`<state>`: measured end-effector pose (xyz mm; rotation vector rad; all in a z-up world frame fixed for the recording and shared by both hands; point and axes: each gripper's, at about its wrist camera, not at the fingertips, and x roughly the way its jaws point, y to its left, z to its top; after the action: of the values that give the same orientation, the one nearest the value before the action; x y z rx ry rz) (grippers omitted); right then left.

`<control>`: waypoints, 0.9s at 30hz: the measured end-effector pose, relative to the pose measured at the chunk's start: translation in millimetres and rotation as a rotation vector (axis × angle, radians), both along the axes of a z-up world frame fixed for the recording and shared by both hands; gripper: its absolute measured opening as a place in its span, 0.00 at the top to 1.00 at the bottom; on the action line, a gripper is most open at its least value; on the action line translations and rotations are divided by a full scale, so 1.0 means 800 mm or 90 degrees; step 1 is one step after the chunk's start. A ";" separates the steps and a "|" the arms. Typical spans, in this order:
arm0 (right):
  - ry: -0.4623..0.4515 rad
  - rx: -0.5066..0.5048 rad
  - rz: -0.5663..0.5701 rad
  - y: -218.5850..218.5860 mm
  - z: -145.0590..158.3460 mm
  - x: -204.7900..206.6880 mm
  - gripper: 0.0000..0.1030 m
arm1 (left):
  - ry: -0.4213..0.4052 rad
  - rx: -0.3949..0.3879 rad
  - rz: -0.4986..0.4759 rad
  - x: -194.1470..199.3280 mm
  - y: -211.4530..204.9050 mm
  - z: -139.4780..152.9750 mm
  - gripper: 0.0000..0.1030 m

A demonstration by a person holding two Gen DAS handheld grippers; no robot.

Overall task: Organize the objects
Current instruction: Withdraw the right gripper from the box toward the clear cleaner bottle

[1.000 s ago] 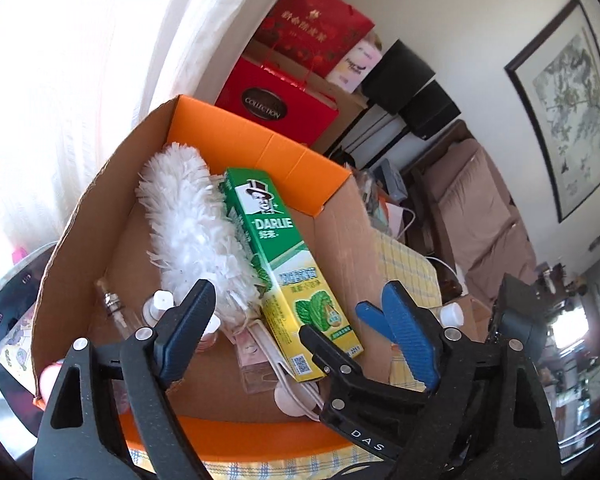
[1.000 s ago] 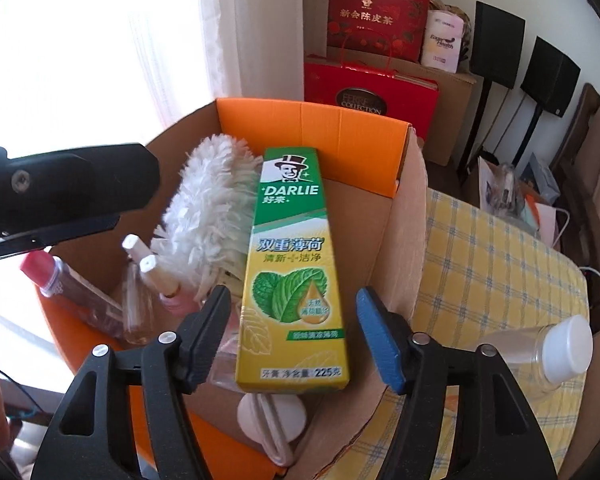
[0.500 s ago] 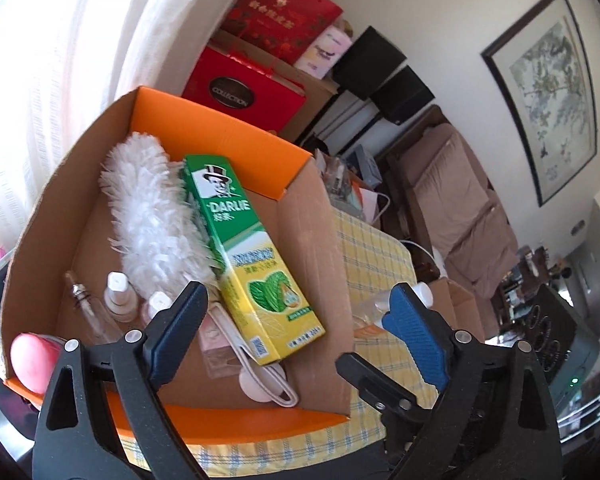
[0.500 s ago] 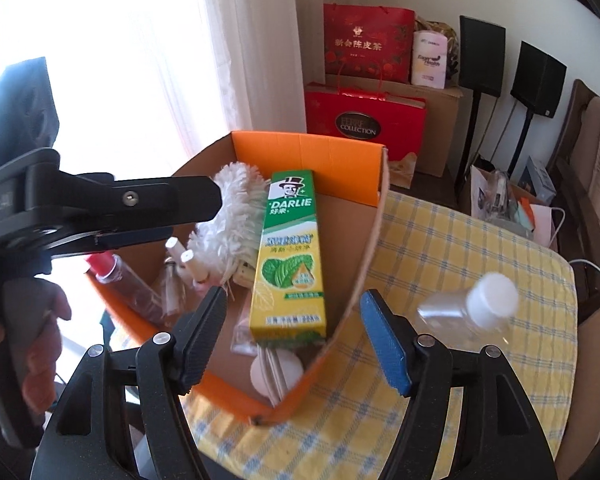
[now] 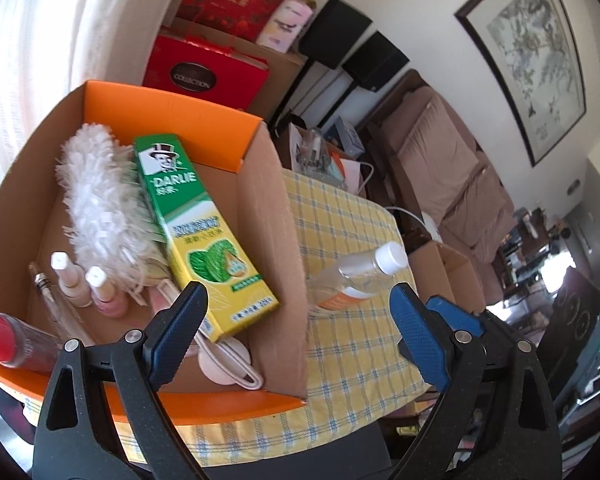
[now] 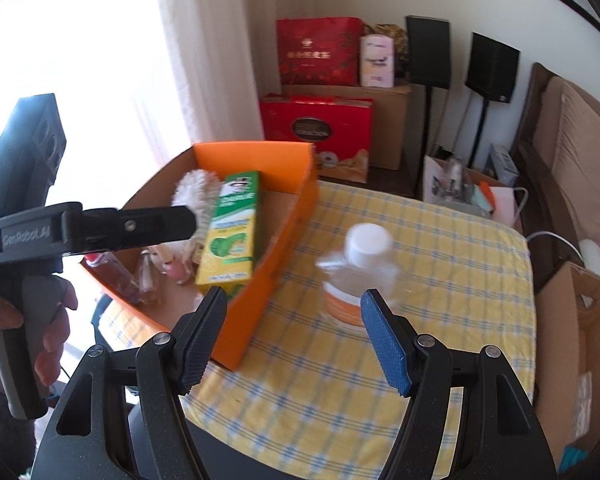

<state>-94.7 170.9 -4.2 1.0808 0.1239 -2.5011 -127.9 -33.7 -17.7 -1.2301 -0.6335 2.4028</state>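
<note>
Right claw [image 6: 292, 336] stands wide and holds nothing, its blue pads framing the clear bottle [image 6: 354, 276] that lies just beyond them; left claw [image 5: 296, 336] is likewise wide and empty, hanging over the near edge of the cardboard box [image 5: 272, 216]. That clear bottle, white-capped with an orange label band, lies on its side on the yellow checked cloth [image 6: 440, 280], just beside the box's right wall and outside it. It looks like the one item not yet put away, so the right claw's line-up reads as readiness to pick it up.

Inside the box the toothpaste carton [image 5: 204, 232] leans lengthwise against a white duster [image 5: 100, 204], with two small pink bottles [image 5: 88, 292] and a red-capped bottle [image 5: 4, 340] in the near left corner. Long things lie flat, probably so that they will not tip.

Only the cloth-covered bench carries all this. Beyond it are red gift bags [image 6: 316, 132] stacked against the curtain, two black speakers [image 6: 492, 68] on stands, a brown sofa [image 5: 452, 168] and a framed painting [image 5: 532, 48]
</note>
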 end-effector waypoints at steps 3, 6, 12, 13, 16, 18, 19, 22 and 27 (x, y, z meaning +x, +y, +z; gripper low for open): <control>0.002 -0.005 -0.020 0.022 0.001 0.001 0.31 | 0.002 -0.010 -0.018 0.001 0.019 0.001 0.11; 0.004 -0.009 -0.037 0.041 0.002 0.004 0.31 | 0.002 -0.022 -0.034 0.000 0.034 0.000 0.11; 0.019 -0.006 -0.055 0.061 0.000 0.003 0.31 | 0.009 -0.043 -0.064 -0.002 0.068 0.003 0.11; 0.020 -0.006 -0.054 0.064 -0.001 0.002 0.31 | 0.011 -0.047 -0.070 -0.003 0.074 0.003 0.11; 0.016 -0.003 -0.059 0.067 -0.010 -0.003 0.31 | 0.013 -0.066 -0.079 -0.009 0.089 0.005 0.11; 0.010 -0.006 -0.061 0.070 -0.019 -0.009 0.31 | 0.014 -0.076 -0.083 -0.014 0.098 0.005 0.11; 0.007 -0.007 -0.061 0.071 -0.023 -0.012 0.31 | 0.014 -0.082 -0.085 -0.017 0.103 0.005 0.11; 0.002 -0.016 -0.061 0.073 -0.035 -0.018 0.31 | 0.020 -0.096 -0.100 -0.025 0.122 0.004 0.12; -0.016 -0.045 -0.052 0.077 -0.057 -0.032 0.31 | 0.027 -0.113 -0.120 -0.040 0.142 0.000 0.17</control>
<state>-120.0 232.6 -50.1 1.1093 -0.0175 -2.5421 -159.8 79.9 -17.8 -1.2440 -0.2835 2.3588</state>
